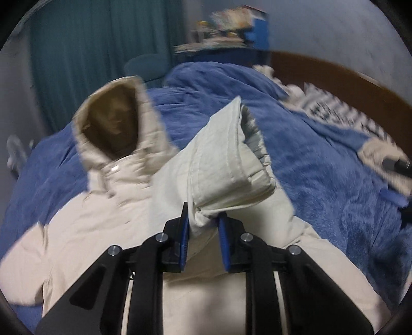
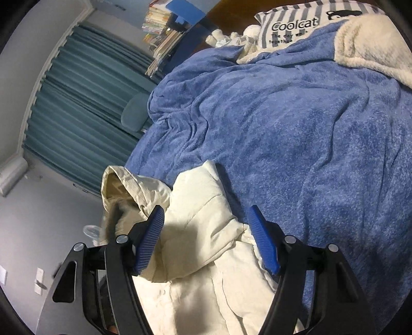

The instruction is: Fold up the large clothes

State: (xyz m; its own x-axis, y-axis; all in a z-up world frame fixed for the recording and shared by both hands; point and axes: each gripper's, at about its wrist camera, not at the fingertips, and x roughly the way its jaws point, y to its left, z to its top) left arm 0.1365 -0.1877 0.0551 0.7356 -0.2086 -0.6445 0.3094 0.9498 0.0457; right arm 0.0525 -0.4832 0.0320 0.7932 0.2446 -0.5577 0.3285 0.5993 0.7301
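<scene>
A cream hooded jacket (image 1: 85,232) lies on the blue blanket (image 1: 322,159), its hood (image 1: 116,123) up and open with a brown lining. My left gripper (image 1: 204,219) is shut on the jacket's sleeve (image 1: 226,159), holding the cuff end lifted over the body. In the right wrist view the jacket (image 2: 206,257) lies below my right gripper (image 2: 207,214), which is open and empty just above the folded sleeve, with the hood (image 2: 123,185) to its left.
The blue blanket (image 2: 296,128) covers the bed. A striped pillow (image 2: 291,25), a fluffy white throw (image 2: 370,43) and a brown headboard (image 1: 347,85) lie at the far end. Teal curtains (image 2: 85,103), a chair (image 2: 134,110) and stacked books (image 2: 159,18) stand beyond the bed.
</scene>
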